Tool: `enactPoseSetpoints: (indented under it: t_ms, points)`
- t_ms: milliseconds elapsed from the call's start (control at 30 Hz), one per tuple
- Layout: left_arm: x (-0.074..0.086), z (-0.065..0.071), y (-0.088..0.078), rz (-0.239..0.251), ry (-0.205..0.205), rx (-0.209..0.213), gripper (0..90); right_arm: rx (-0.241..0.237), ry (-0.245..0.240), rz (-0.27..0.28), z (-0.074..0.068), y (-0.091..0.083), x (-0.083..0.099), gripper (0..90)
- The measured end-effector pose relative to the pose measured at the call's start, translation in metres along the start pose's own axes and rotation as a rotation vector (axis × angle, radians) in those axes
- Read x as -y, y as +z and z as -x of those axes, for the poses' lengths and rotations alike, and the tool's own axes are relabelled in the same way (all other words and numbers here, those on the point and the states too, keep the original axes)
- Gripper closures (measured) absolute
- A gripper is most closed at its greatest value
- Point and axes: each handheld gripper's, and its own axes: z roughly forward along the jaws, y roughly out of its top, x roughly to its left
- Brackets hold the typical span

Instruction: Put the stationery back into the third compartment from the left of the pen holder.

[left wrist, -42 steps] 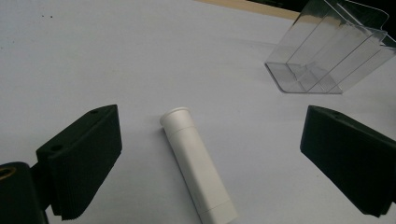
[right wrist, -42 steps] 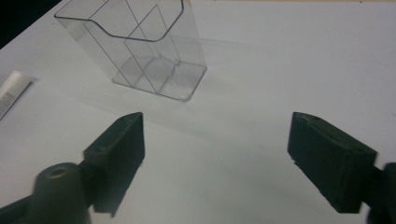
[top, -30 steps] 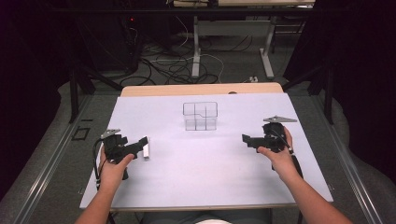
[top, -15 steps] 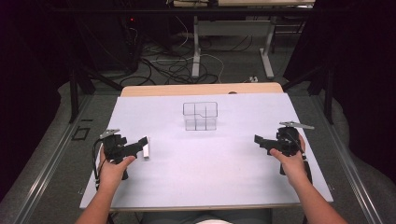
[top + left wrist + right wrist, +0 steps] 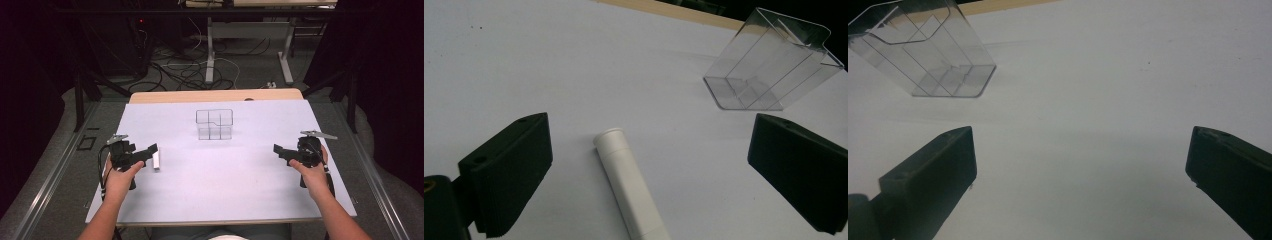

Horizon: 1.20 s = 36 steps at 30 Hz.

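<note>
Your left gripper (image 5: 150, 151) sits at the left of the high view, low over the pale lavender table top (image 5: 225, 190), and its jaws stand wide apart with nothing between the pads. Right in front of them lies the small white plastic cylinder with a rimmed cap (image 5: 629, 187). In the left gripper view it runs from the bottom centre of the frame up toward the middle, cap end farthest from you, leaning slightly to the left. So its long axis lies nearly along your reach, not across it, and it sits between the two jaws, a little nearer the left one. That is the relation to watch: I judge that a straight close would bring the pads onto its long sides, which suits a round tube, though it could roll if one pad arrives first.

Your right gripper (image 5: 280, 151) is at the right of the high view, well apart from the tube, jaws also spread wide and holding nothing; bare table lies between them in the right gripper view. Your left hand is plainly the nearer one.

The clear plastic divided organiser box (image 5: 214, 124) stands upright at the centre, toward the upper part of the table, well apart from the tube and up and to the right of it in the high view.
</note>
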Motion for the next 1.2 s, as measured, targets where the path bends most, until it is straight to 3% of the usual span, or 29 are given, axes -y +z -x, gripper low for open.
enactPoseSetpoints:
  t_ms: [167, 333, 633, 767, 900, 1033, 1200]
  points:
    - [-0.007, 0.004, -0.002, 0.002, 0.000, -0.010, 16.4, -0.008, -0.011, -0.004, -0.002, 0.001, 0.001, 0.0]
    - [-0.014, 0.006, -0.002, -0.013, 0.007, -0.010, 17.9, -0.004, -0.020, -0.005, -0.002, 0.003, 0.002, 0.1]
    - [-0.031, 0.007, 0.006, -0.039, -0.036, -0.042, 29.9, 0.001, -0.016, -0.009, -0.001, 0.003, 0.004, 0.3]
    - [-0.037, 0.009, 0.010, -0.096, -0.041, -0.041, 33.7, 0.005, -0.018, -0.014, 0.001, 0.005, 0.005, 0.8]
    - [-0.039, 0.011, 0.012, -0.137, -0.078, -0.058, 36.9, 0.001, -0.014, -0.020, 0.000, 0.006, 0.005, 1.0]
    - [-0.035, 0.011, 0.011, -0.188, -0.127, -0.068, 42.1, 0.004, -0.018, -0.023, 0.002, 0.007, 0.006, 1.3]
    - [-0.026, 0.011, 0.014, -0.230, -0.147, -0.105, 42.9, 0.003, -0.023, -0.021, 0.003, 0.008, 0.005, 1.4]
